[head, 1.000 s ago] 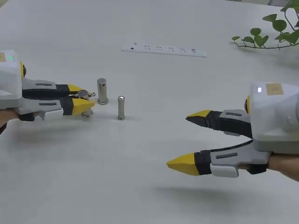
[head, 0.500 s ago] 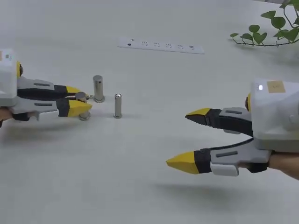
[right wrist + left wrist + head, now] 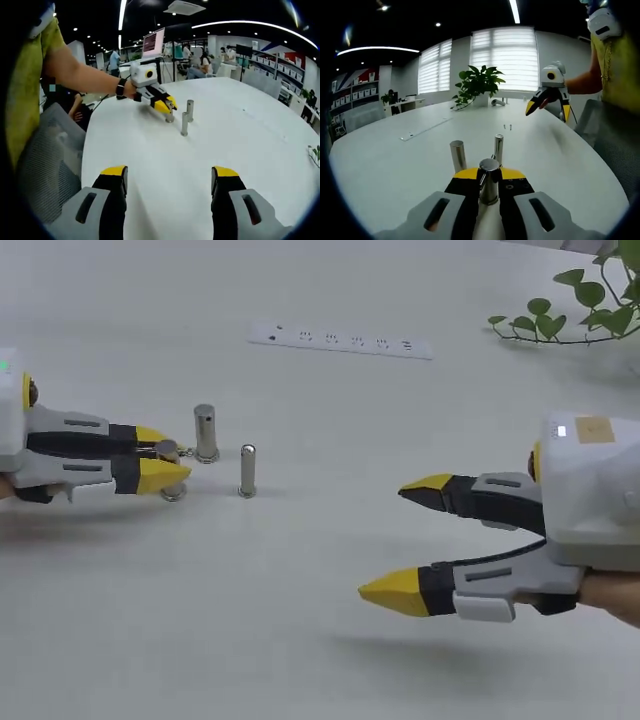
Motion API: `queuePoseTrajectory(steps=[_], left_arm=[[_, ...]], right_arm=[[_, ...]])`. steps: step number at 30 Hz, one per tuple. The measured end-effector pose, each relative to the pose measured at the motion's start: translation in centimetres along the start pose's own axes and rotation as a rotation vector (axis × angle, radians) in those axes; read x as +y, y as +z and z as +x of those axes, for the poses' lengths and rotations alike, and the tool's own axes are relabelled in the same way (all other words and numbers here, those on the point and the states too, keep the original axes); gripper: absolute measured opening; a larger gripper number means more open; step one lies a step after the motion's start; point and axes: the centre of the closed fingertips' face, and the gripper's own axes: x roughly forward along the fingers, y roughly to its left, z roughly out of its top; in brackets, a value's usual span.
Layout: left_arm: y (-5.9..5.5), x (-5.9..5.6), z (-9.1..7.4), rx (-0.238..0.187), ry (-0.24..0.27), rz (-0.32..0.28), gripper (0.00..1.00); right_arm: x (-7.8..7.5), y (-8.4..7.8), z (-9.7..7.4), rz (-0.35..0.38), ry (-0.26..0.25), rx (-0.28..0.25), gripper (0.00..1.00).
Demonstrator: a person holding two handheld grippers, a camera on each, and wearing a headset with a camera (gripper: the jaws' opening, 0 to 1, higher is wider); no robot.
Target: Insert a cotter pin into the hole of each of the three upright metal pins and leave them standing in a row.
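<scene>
Left gripper (image 3: 168, 454) has its fingers clamped on one upright metal pin (image 3: 489, 181), nearer the person than the power strip (image 3: 340, 341); a thick pin (image 3: 205, 432) and a slim pin (image 3: 247, 470) stand just beside it on the bench (image 3: 300, 640); right gripper (image 3: 382, 540) hovers well apart, fingers spread wide, empty.

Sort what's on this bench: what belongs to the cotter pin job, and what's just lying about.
Job in hand:
- clamped metal pin, held by the left gripper
- wider metal pin, upright beside it
- slimmer metal pin, upright
- right gripper, open, well apart from the pins

Lying about:
- power strip
- leafy plant
</scene>
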Motion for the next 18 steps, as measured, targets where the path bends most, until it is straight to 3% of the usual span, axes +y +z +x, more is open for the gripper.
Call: queuePoseTrajectory(steps=[8, 14, 18], left_arm=[[0.31, 0.16, -0.12, -0.016, 0.012, -0.036, 0.25], [0.23, 0.31, -0.44, -0.007, 0.048, -0.090, 0.42], [0.82, 0.44, -0.85, -0.018, 0.081, -0.117, 0.54]], right_arm=[[-0.14, 0.14, -0.07, -0.003, -0.005, 0.001, 0.70], [-0.07, 0.44, -0.13, -0.005, -0.006, -0.005, 0.70], [-0.14, 0.69, -0.26, -0.009, -0.010, -0.008, 0.70]])
